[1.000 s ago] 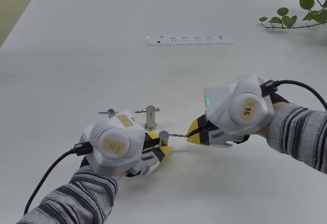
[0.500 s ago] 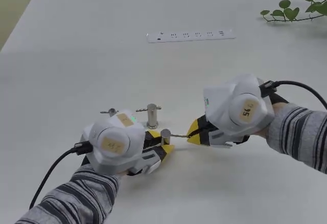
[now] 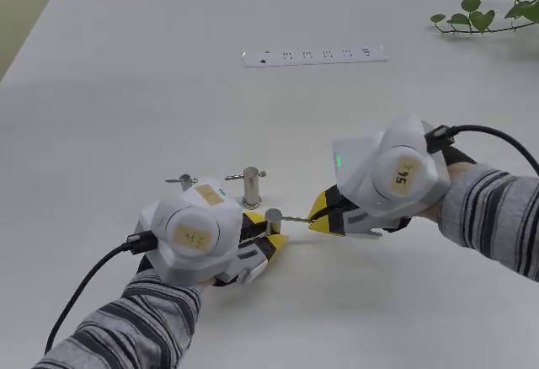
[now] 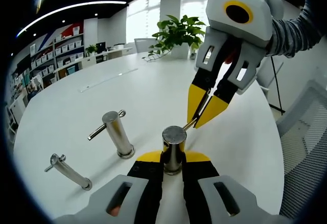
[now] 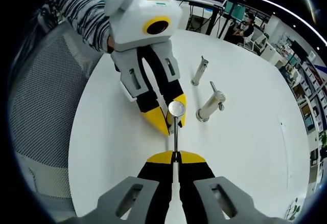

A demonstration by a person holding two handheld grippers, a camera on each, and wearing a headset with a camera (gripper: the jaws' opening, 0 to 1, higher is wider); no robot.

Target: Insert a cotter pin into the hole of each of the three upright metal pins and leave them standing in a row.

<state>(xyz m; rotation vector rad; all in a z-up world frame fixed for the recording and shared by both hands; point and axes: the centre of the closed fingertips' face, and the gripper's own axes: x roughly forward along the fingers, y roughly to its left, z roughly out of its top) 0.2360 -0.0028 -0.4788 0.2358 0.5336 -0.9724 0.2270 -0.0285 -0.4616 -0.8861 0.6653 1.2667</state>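
Near the tabletop's (image 3: 126,91) near edge, the left gripper (image 3: 266,239) is pressed together on the base of an upright metal pin (image 3: 272,220). The right gripper (image 3: 318,217) faces it from the right and pinches a cotter pin (image 3: 295,220) level, with its tip at the metal pin just under the head. Whether the tip has entered the hole cannot be told. In the right gripper view, the left gripper's yellow tips (image 5: 164,117) crowd both sides of that pin (image 5: 177,108). Just behind, toward the far edge, stand a second pin (image 3: 251,186) and a third pin (image 3: 186,183). Each has a cotter pin through it, and both are clear of the grippers. A white power strip (image 3: 314,55) lies well beyond them, and a leafy plant (image 3: 493,11) sits at the far right corner. A black cable (image 3: 80,289) trails from the left gripper. Tan stickers (image 3: 192,237) on both grippers carry handwritten digits too unclear to read, and a green light (image 3: 338,163) glows on the right one.
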